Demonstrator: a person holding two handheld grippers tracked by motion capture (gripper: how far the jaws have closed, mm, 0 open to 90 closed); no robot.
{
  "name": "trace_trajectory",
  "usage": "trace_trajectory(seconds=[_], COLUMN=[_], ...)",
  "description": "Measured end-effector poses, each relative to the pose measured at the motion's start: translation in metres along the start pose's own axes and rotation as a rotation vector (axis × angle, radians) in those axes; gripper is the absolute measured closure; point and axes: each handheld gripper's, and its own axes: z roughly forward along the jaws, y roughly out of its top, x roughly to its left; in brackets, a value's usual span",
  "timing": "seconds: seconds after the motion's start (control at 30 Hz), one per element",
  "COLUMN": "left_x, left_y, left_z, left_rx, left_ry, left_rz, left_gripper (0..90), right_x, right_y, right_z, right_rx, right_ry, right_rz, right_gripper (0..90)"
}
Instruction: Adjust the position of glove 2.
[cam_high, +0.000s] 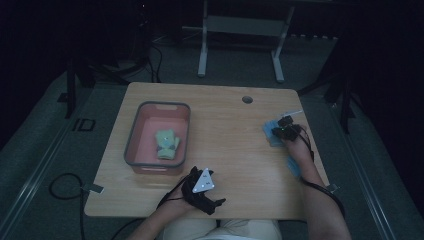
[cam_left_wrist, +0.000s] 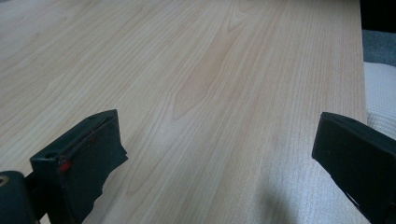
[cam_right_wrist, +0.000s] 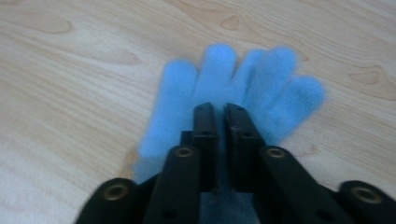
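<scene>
Right tongs (cam_right_wrist: 217, 109) sit pinched nearly together on a blue glove (cam_right_wrist: 233, 88) lying flat on the wooden table (cam_high: 225, 130), palm fabric apparently caught between the black jaws, though the blur leaves the bite itself hard to confirm. Left tongs (cam_left_wrist: 215, 154) rest with jaws wide and nothing between them, over bare wood near the table's front edge. Seen from above, the blue glove (cam_high: 274, 134) lies toward the table's right edge, under the right tongs (cam_high: 286, 129), well apart from the grey-rimmed pink bin (cam_high: 134, 131) on the table's left half.

Knitted and fuzzy, the glove looks light, limp and free of any fragility; it will likely droop and trail its fingers when raised rather than keep its shape. A pinch through the palm or cuff seems the surest hold, since a single finger could stretch or slip free.

Inside the bin lies a pale green glove (cam_high: 166, 144), another soft piece. Between the blue glove and the bin the table's middle stretch carries no obstacle, save a small round grommet (cam_high: 247, 99) near the table's far edge. A cable (cam_high: 320, 186) trails along the right forearm.
</scene>
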Motion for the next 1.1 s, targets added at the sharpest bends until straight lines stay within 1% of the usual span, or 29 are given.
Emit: trace_trajectory(seconds=[0.03, 0.07, 0.1, 0.13, 0.17, 0.23, 0.27, 0.3, 0.33, 0.37, 0.4, 0.43, 0.5, 0.53, 0.57, 0.6, 0.67, 0.7, 0.77, 0.8, 0.83, 0.87, 0.9, 0.93, 1.0, 1.07, 1.1], left_x=[0.0, 0.0, 0.0, 0.0, 0.0, 0.001, 0.001, 0.001, 0.001, 0.0, 0.0, 0.0, 0.0, 0.0, 0.001, 0.001, 0.001, 0.001, 0.001, 0.001, 0.001, 0.001, 0.001, 0.001, 0.002, 0.002, 0.002], left_y=[0.0, 0.0, 0.0, -0.001, -0.001, -0.001, -0.001, -0.001, -0.001, -0.001, -0.001, -0.002, -0.002, -0.003, -0.003, -0.003, -0.003, -0.003, -0.004, -0.004, -0.004, -0.004, -0.004, -0.004, -0.004, -0.004, -0.004], left_z=[0.0, 0.0, -0.001, -0.001, -0.001, -0.001, -0.001, -0.001, -0.001, -0.001, -0.001, -0.001, -0.001, 0.0, 0.0, -0.001, 0.0, 0.0, 0.0, 0.0, 0.0, 0.0, 0.0, 0.0, -0.001, -0.001, -0.001], left_rx=[-0.001, -0.004, -0.009, -0.014, -0.016, -0.019, -0.02, -0.021, -0.021, -0.021, -0.022, -0.024, -0.022, -0.021, -0.019, -0.021, -0.022, -0.018, -0.02, -0.018, -0.021, -0.022, -0.018, -0.018, -0.022, -0.024, -0.025], left_ry=[0.0, 0.0, 0.002, 0.001, 0.005, 0.012, 0.012, 0.013, 0.015, 0.016, 0.018, 0.019, 0.024, 0.027, 0.032, 0.032, 0.032, 0.033, 0.03, 0.03, 0.031, 0.031, 0.032, 0.033, 0.031, 0.029, 0.03], left_rz=[0.0, -0.002, -0.003, -0.002, -0.004, -0.004, -0.007, -0.007, -0.005, -0.005, -0.004, -0.003, -0.001, -0.004, -0.003, -0.003, -0.006, 0.0, 0.0, 0.001, 0.001, 0.0, -0.003, -0.001, -0.002, -0.005, -0.009], left_gripper=[1.6, 1.6, 1.6, 1.6, 1.6, 1.6, 1.6, 1.6, 1.6, 1.6, 1.6, 1.6, 1.6, 1.6, 1.6, 1.6, 1.6, 1.6, 1.6, 1.6, 1.6, 1.6, 1.6, 1.6, 1.6, 1.6, 1.6], right_x=[0.003, 0.004, 0.006, 0.009, 0.012, 0.021, 0.029, 0.034, 0.041, 0.049, 0.057, 0.066, 0.084, 0.092, 0.101, 0.11, 0.126, 0.134, 0.148, 0.153, 0.158, 0.162, 0.163, 0.165, 0.167, 0.167, 0.167], right_y=[0.002, 0.003, 0.004, 0.005, 0.006, 0.009, 0.012, 0.013, 0.015, 0.016, 0.017, 0.018, 0.018, 0.018, 0.018, 0.016, 0.013, 0.01, 0.004, 0.001, -0.003, -0.006, -0.009, -0.012, -0.015, -0.019, -0.019], right_z=[0.0, 0.0, -0.001, -0.003, -0.006, -0.015, -0.023, -0.028, -0.034, -0.041, -0.048, -0.055, -0.07, -0.076, -0.082, -0.088, -0.096, -0.099, -0.101, -0.101, -0.1, -0.099, -0.098, -0.096, -0.093, -0.089, -0.086], right_rx=[0.005, 0.007, 0.001, 0.0, -0.004, -0.038, -0.056, -0.073, -0.09, -0.104, -0.126, -0.146, -0.185, -0.198, -0.209, -0.219, -0.225, -0.234, -0.226, -0.225, -0.218, -0.209, -0.209, -0.202, -0.189, -0.184, -0.183], right_ry=[-0.015, -0.02, -0.01, -0.006, -0.006, 0.01, 0.01, 0.021, 0.041, 0.047, 0.064, 0.091, 0.107, 0.133, 0.138, 0.124, 0.167, 0.167, 0.154, 0.153, 0.142, 0.14, 0.148, 0.141, 0.142, 0.131, 0.124], right_rz=[0.009, 0.032, 0.058, 0.071, 0.074, 0.086, 0.082, 0.09, 0.095, 0.089, 0.093, 0.097, 0.096, 0.1, 0.103, 0.106, 0.125, 0.139, 0.137, 0.15, 0.146, 0.155, 0.162, 0.154, 0.156, 0.159, 0.152], right_gripper=[86.0, 86.7, 87.2, 87.8, 88.0, 88.1, 88.2, 88.2, 88.2, 88.3, 88.3, 88.2, 88.3, 88.3, 88.3, 88.3, 88.3, 88.3, 88.3, 88.3, 88.2, 88.3, 88.2, 88.2, 88.1, 88.1, 88.0])
